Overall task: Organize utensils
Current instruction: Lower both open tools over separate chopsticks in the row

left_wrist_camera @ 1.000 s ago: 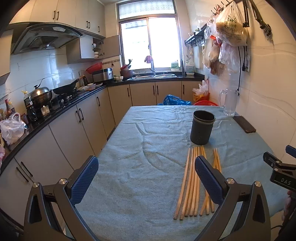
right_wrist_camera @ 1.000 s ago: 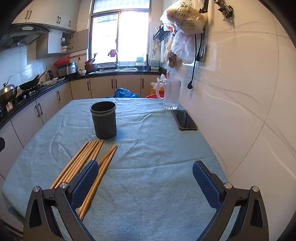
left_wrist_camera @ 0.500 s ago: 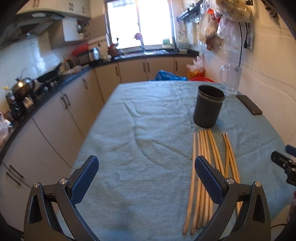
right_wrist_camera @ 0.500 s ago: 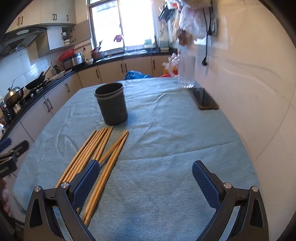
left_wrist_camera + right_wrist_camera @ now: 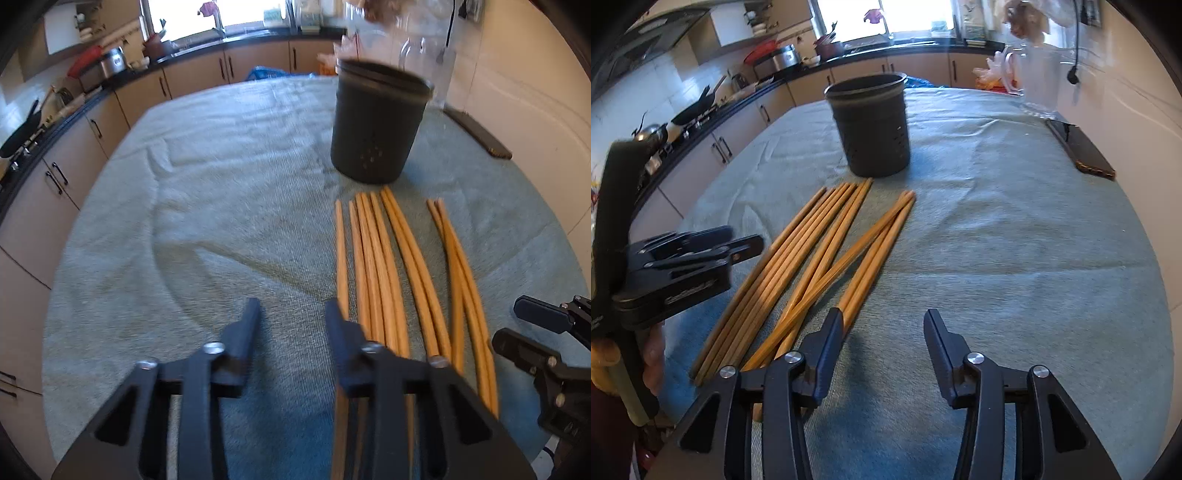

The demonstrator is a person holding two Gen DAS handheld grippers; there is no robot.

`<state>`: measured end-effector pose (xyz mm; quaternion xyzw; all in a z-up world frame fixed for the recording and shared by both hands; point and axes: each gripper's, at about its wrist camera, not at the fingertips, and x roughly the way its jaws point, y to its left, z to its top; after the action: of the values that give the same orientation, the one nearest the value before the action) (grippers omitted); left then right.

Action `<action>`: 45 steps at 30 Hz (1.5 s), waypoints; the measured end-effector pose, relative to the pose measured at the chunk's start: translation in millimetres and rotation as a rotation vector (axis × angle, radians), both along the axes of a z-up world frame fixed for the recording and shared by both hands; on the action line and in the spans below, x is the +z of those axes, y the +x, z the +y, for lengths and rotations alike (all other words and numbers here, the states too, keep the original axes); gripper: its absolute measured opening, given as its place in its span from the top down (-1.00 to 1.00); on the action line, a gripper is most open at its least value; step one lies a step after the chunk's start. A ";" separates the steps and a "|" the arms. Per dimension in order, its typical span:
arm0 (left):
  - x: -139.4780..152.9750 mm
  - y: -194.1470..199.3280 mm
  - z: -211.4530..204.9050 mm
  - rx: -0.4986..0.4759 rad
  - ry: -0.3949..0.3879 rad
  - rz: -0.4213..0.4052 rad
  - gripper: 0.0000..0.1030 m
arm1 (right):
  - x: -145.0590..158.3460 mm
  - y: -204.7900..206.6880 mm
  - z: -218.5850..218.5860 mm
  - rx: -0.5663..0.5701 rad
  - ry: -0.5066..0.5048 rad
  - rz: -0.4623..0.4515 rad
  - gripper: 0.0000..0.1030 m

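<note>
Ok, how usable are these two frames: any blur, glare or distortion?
Left wrist view: motion blur smears the dark holder and the glass jug behind it; window blown out. Right wrist view: sharper, chopsticks crisp, window also overexposed. Both: strong fisheye bending of the table edge, dark corner vignetting.

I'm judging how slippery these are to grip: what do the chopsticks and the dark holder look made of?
The chopsticks look like bamboo or wood: tan, matte, faint lengthwise grain. The holder looks like matte dark plastic, with small drain holes; coated metal can't be excluded.
</note>
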<state>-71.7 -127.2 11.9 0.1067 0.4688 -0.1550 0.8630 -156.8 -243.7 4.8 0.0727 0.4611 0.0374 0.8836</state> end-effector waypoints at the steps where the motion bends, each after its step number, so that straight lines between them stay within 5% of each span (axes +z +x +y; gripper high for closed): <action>1: 0.3 0.1 0.0 0.001 -0.006 -0.013 0.48 | -2.6 2.7 2.7 0.005 -0.011 0.005 0.08; 10: 1.0 3.4 0.9 0.003 -0.004 -0.019 0.61 | -6.0 11.7 2.2 0.004 -0.004 0.013 0.09; 15: 8.2 -1.6 4.3 -0.013 -0.085 -0.012 0.61 | -4.4 7.6 -7.4 -0.021 0.041 0.006 0.14; 20: -0.4 0.1 -8.8 -0.046 -0.006 -0.004 0.61 | -6.9 11.4 -2.1 -0.027 -0.029 0.024 0.20; 24: -2.1 3.8 -8.1 -0.043 -0.011 -0.005 0.61 | -2.2 13.6 -4.4 -0.026 0.045 0.010 0.20; 35: -1.5 17.5 -25.0 -0.026 0.095 -0.008 0.61 | -4.9 27.2 -3.1 -0.073 0.005 0.062 0.24; 38: -1.7 23.7 -26.8 -0.032 0.099 -0.010 0.61 | -7.0 29.5 -11.5 -0.101 -0.016 0.079 0.43; 45: 1.9 20.3 -8.4 -0.063 -0.057 0.026 0.60 | 1.0 29.4 -12.2 -0.045 0.105 0.060 0.43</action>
<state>-51.4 -135.5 13.7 0.0949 0.4716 -0.1968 0.8543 -127.4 -256.0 5.8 0.1305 0.4832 0.0398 0.8648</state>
